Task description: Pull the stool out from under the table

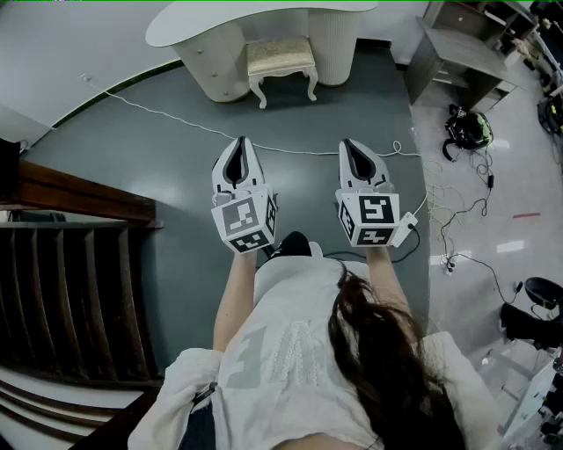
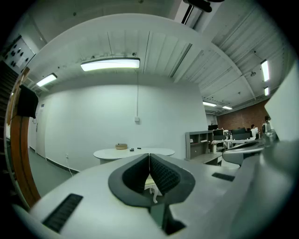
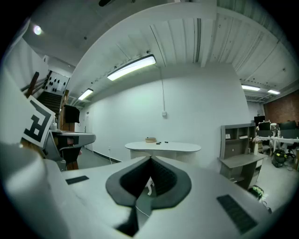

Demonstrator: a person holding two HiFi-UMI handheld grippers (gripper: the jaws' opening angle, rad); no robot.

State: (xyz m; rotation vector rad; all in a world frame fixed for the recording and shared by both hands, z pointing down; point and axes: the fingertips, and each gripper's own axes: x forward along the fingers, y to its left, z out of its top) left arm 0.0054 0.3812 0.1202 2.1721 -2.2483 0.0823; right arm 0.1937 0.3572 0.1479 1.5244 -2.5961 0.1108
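A small stool with a cream cushion and curved white legs stands on the grey floor, tucked partly under the white oval table at the far end of the head view. My left gripper and right gripper are held side by side in the air well short of it, both shut with nothing between the jaws. In the left gripper view the table lies straight ahead beyond the shut left gripper, and a stool leg shows beneath the tips. The right gripper view shows the table too.
A white cable runs across the floor between me and the stool. A dark wooden stair rail borders the left. At the right stand a grey shelf desk, a black helmet-like object and loose wires.
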